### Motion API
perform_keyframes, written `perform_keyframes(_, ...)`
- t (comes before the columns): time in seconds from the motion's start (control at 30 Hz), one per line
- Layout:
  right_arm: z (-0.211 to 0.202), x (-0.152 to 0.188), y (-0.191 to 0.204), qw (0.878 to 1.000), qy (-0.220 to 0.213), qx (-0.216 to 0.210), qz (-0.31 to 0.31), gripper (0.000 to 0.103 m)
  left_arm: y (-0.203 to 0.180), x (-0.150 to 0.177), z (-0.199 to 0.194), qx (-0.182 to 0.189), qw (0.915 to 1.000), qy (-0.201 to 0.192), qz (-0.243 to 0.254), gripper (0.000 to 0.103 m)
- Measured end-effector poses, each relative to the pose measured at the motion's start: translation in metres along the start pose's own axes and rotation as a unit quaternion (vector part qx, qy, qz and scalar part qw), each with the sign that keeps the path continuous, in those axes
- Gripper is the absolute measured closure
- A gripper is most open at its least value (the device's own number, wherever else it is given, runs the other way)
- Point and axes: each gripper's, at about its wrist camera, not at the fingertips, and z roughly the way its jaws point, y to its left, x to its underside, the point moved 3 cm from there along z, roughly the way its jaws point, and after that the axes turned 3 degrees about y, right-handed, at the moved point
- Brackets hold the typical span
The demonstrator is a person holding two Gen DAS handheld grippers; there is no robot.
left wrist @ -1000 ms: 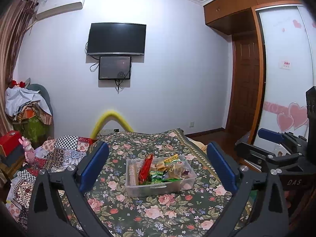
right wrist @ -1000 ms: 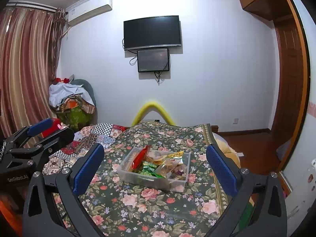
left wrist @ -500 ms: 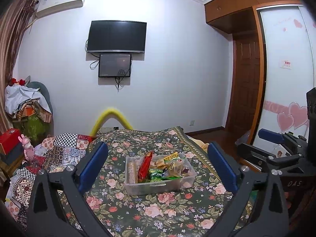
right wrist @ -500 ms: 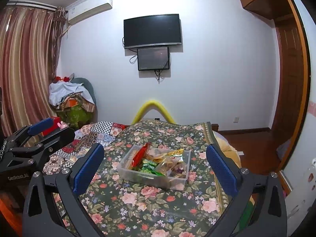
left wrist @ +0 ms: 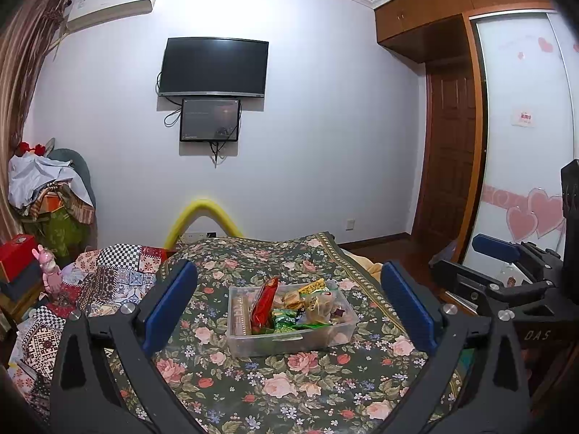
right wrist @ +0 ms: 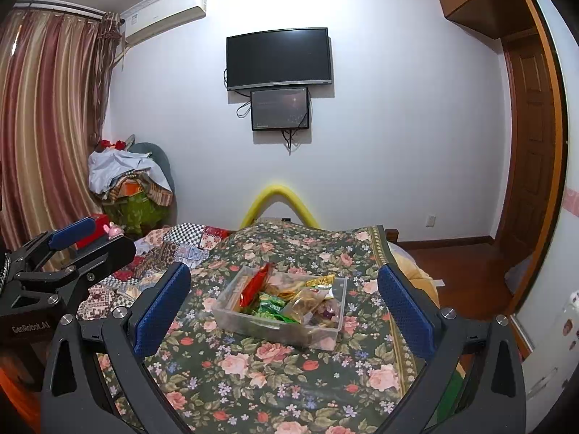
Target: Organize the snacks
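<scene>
A clear plastic bin [left wrist: 253, 343] [right wrist: 231, 320] sits on the floral cloth, filled with several snack packets. A red packet [left wrist: 263, 302] [right wrist: 255, 285] stands upright in it, beside green packets [left wrist: 289, 320] [right wrist: 269, 305] and yellowish bags [right wrist: 307, 298]. My left gripper [left wrist: 289, 307] is open, well short of the bin, with nothing between its blue pads. My right gripper [right wrist: 284, 305] is open too, also held back from the bin and holding nothing. Each gripper shows at the edge of the other's view.
The floral cloth [left wrist: 289, 387] covers a raised surface with a patchwork quilt [left wrist: 108, 275] to the left. A yellow foam arch [left wrist: 202, 217] stands behind. A pile of clothes [right wrist: 126, 181] is at far left, a wooden door [left wrist: 448, 152] and wardrobe at right.
Both grippers have drawn back and risen slightly, so the bin sits a little farther away. Nothing was grasped or released.
</scene>
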Motion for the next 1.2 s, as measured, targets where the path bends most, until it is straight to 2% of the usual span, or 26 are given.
perform_keyframes(0.57,-0.0017,-0.0022,-0.0008,1.000,-0.003,-0.003,0.004,0.000,0.0010,0.0013,-0.0007,0.006,1.0000,-0.002,0.005,0.000)
perform_keyframes(1.2,-0.0033,-0.0028,0.0003,1.000,-0.004,-0.005,0.005,0.000,0.0055,0.0025,0.0042,0.022,0.9996,0.012,-0.012,0.000)
